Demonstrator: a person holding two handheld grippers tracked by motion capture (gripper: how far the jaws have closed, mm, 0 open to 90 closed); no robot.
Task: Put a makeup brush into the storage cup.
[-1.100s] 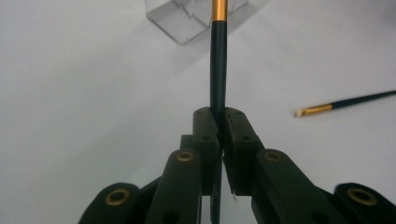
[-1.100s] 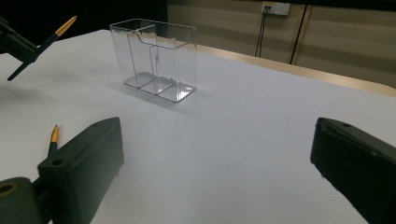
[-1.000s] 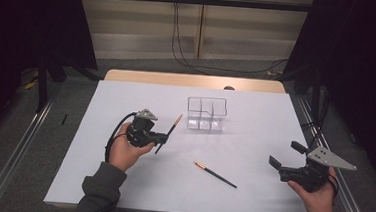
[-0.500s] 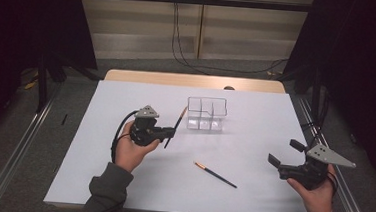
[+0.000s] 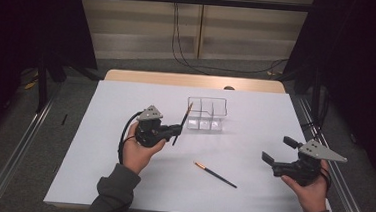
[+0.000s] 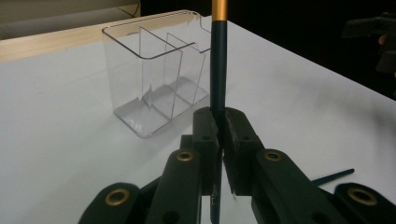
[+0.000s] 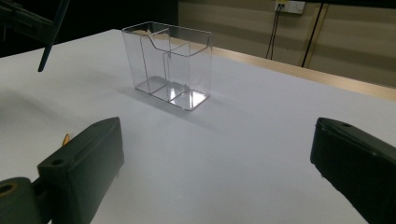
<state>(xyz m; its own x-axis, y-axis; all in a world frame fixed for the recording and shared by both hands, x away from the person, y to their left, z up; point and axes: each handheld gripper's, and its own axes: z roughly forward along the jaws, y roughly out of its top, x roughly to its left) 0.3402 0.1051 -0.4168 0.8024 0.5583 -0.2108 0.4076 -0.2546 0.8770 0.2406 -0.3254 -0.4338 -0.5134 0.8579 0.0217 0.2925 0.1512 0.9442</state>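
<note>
Your left tongs (image 5: 178, 130) clamp one slim dark pencil (image 5: 182, 123), gold-banded, just short of the clear three-compartment plastic box (image 5: 206, 115). A second pencil (image 5: 215, 173) lies flat on the smooth white surface (image 5: 255, 115) between both tongs. Your right tongs (image 5: 278, 150) gape wide, empty.
</note>
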